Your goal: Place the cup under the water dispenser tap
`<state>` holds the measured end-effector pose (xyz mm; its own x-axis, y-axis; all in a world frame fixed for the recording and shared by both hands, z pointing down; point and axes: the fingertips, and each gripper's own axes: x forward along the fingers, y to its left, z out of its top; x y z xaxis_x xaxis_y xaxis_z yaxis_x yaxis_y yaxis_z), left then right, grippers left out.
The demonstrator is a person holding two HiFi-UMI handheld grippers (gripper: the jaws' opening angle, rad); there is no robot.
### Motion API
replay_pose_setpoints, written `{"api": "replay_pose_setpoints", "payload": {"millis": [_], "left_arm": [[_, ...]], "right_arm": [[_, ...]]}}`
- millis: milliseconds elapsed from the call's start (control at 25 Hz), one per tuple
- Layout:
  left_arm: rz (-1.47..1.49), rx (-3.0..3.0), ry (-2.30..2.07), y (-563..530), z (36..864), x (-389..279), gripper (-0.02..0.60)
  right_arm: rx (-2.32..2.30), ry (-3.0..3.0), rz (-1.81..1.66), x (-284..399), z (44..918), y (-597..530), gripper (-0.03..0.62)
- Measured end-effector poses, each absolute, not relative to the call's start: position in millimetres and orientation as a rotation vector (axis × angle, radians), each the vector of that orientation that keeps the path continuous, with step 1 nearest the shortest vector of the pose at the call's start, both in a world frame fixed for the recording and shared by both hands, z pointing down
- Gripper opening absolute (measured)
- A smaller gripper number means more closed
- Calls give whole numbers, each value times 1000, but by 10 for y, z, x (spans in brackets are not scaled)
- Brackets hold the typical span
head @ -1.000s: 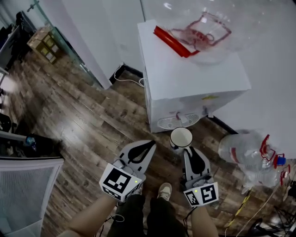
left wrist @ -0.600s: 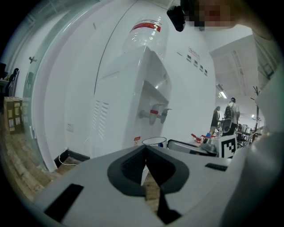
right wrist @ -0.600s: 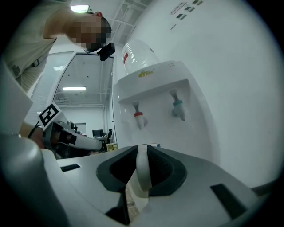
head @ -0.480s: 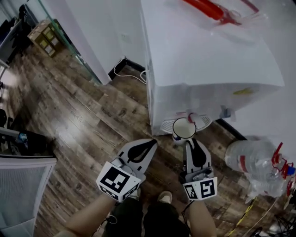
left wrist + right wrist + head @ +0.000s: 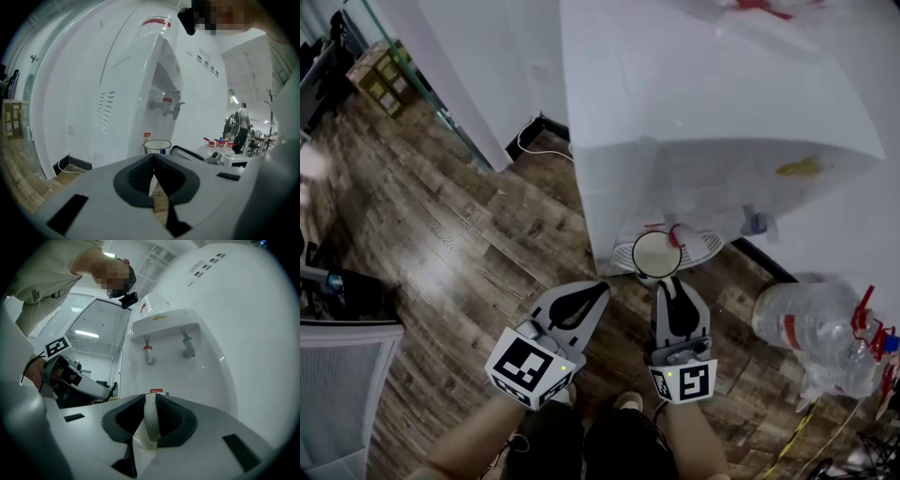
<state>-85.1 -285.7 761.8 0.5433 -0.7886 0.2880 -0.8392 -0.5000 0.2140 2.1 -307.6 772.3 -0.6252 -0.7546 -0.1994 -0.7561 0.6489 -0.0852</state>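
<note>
The right claw [image 5: 667, 284] is clamped on the handle [image 5: 151, 420] of a white cup with a dark rim [image 5: 657, 253]. In the right gripper view the pale handle strip fills the narrow gap between the dark pads. The cup is upright, mouth upward, at the front face of the tall white water dispenser [image 5: 712, 103]. In the head view it overlaps the near edge of the round white drip grille [image 5: 698, 246]. It sits just beside the red-tipped tap [image 5: 148, 355], and the blue-grey tap [image 5: 188, 348] stands farther to the right in that view. In the left gripper view the cup sits lower than both taps. Whether its base rests on the grille I cannot tell.

The left claw [image 5: 600, 291] has its tips together with nothing between them. It hangs over the brown wooden floor [image 5: 441, 234] near the dispenser's front left corner, apart from the cup. A large clear plastic water bottle with red fittings [image 5: 802, 323] lies on the floor by the dispenser's right side.
</note>
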Motion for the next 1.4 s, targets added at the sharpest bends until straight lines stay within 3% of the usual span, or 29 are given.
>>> {"api": "replay_pose_setpoints", "payload": {"millis": [1280,1320,1400], "left_arm": [[255,2397,-1265,-2851,7833,-744,6],[254,2393,-1267,-2847,7813,-753,6],[259,2387,-1269,-2832,7766,-765,6]], "right_arm": [[-1290,2602,-192,9,7994,-3168,85],[-1300,2605,-230,25,8018,-3176,100],[-1322,2606,-302,79,8046,-3191,190]]}}
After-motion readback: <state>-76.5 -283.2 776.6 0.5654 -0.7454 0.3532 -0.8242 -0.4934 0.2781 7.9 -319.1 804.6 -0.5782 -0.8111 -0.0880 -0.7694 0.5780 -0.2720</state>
